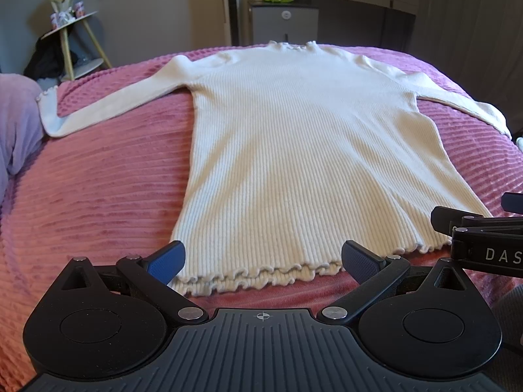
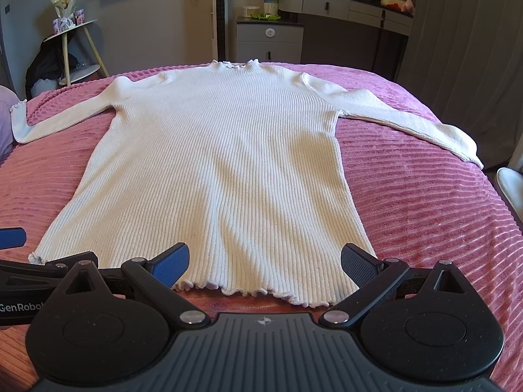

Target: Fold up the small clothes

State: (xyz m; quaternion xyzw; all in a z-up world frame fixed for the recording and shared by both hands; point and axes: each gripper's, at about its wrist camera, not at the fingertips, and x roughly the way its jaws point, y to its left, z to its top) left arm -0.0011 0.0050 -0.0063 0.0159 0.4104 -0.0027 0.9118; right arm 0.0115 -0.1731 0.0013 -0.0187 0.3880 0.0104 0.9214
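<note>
A cream ribbed long-sleeved top (image 1: 294,150) (image 2: 222,170) lies flat on the pink bedspread (image 1: 98,189) (image 2: 425,202), collar far, frilled hem near, both sleeves spread out sideways. My left gripper (image 1: 261,261) stands open over the hem's left half, its blue pads apart with nothing between them. Over the hem's right half, my right gripper (image 2: 264,263) is open too and holds nothing. The right gripper's body (image 1: 480,241) shows at the edge of the left wrist view, and the left gripper's body (image 2: 39,271) shows at the left edge of the right wrist view.
A lilac pillow (image 1: 16,124) lies at the bed's left edge by the left cuff. Beyond the bed stand a small round side table (image 2: 72,32), a grey cabinet (image 2: 269,40) and a dresser with a mirror (image 2: 346,6). Grey curtains (image 2: 464,49) hang on the right.
</note>
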